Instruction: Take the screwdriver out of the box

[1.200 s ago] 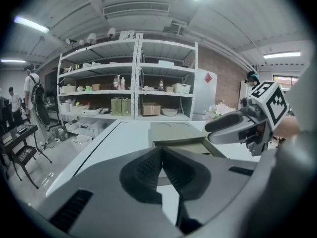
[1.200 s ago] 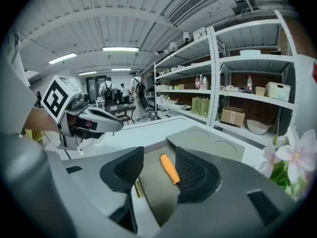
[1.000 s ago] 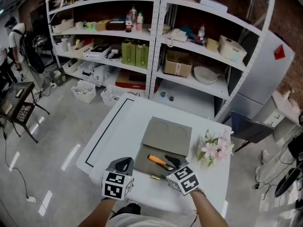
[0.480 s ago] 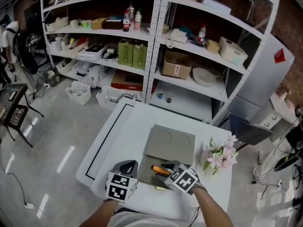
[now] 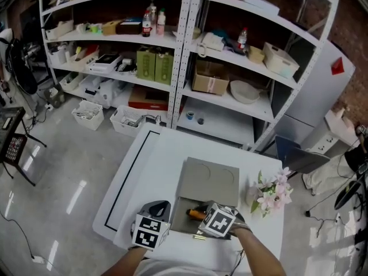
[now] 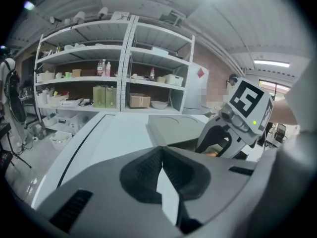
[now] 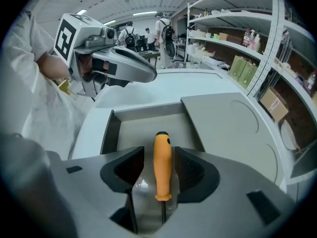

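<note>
The right gripper (image 7: pixel 159 151) has dropped into the open grey box (image 7: pixel 138 128), jaws apart astride the orange-handled screwdriver (image 7: pixel 162 170), so only clamping and lifting remain; the left gripper (image 6: pixel 161 155) rests with jaws together.

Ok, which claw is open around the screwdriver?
The right claw: its jaws straddle the orange screwdriver in the box. The left claw is shut, empty.

Open grey box (image 5: pixel 210 180) on the white table (image 5: pixel 155 165), orange-handled screwdriver (image 7: pixel 162 165) inside it, between the right gripper's (image 7: pixel 160 155) jaws. Pink flowers (image 5: pixel 273 191) right of the box, left gripper (image 5: pixel 156 211) just left, white metal shelves (image 5: pixel 190 50) behind.
</note>
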Tool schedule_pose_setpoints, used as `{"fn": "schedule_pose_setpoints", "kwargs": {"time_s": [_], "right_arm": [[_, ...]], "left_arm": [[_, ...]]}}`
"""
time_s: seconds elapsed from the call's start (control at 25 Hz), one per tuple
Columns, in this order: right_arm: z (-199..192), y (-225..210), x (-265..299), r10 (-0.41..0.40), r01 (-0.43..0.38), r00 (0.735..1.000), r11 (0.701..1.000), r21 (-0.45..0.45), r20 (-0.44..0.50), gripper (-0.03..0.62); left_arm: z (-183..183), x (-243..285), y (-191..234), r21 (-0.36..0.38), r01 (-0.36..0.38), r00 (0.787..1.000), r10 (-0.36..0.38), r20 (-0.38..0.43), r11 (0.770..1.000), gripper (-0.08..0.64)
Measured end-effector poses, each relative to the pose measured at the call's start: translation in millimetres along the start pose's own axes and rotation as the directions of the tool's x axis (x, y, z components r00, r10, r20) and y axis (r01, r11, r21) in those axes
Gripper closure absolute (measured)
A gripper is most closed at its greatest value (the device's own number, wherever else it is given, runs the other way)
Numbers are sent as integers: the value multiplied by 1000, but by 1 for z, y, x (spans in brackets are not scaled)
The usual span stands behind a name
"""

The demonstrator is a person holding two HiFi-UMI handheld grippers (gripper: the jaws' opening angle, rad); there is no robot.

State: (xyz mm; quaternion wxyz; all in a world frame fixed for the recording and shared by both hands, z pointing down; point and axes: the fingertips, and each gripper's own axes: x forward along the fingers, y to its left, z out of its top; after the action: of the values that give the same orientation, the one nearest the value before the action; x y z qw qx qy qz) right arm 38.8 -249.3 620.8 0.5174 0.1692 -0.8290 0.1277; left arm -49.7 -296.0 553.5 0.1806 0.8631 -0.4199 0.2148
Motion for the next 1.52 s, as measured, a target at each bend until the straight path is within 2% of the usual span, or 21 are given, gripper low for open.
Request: {"fn": "schedule_pose_setpoints", "kwargs": {"time_s": [0.16, 0.4, 0.68, 0.84, 1.08, 1.52], "right_arm": [[-6, -3, 9, 2, -1, 998, 1000, 19, -56, 397], [-8, -4, 9, 19, -16, 996, 999, 36, -88, 408], [-6, -4, 8, 4, 0, 997, 999, 51, -79, 416], [-5, -3, 9, 0, 5, 997, 999, 54, -80, 465], [-6, -3, 8, -7, 13, 996, 998, 69, -87, 468], [-1, -1, 2, -60, 60, 998, 991, 116, -10, 470]], "left_arm": [[1, 7, 10, -5, 19, 1000, -19, -6, 1000, 557], [3, 15, 15, -3, 45, 999, -45, -13, 999, 557], [1, 22, 16, -5, 70, 997, -70, -20, 998, 557], [3, 25, 13, -8, 85, 996, -86, -12, 996, 557], [3, 26, 7, -4, 97, 995, -97, -14, 995, 557], [3, 23, -2, 9, 117, 993, -117, -10, 993, 557]]}}
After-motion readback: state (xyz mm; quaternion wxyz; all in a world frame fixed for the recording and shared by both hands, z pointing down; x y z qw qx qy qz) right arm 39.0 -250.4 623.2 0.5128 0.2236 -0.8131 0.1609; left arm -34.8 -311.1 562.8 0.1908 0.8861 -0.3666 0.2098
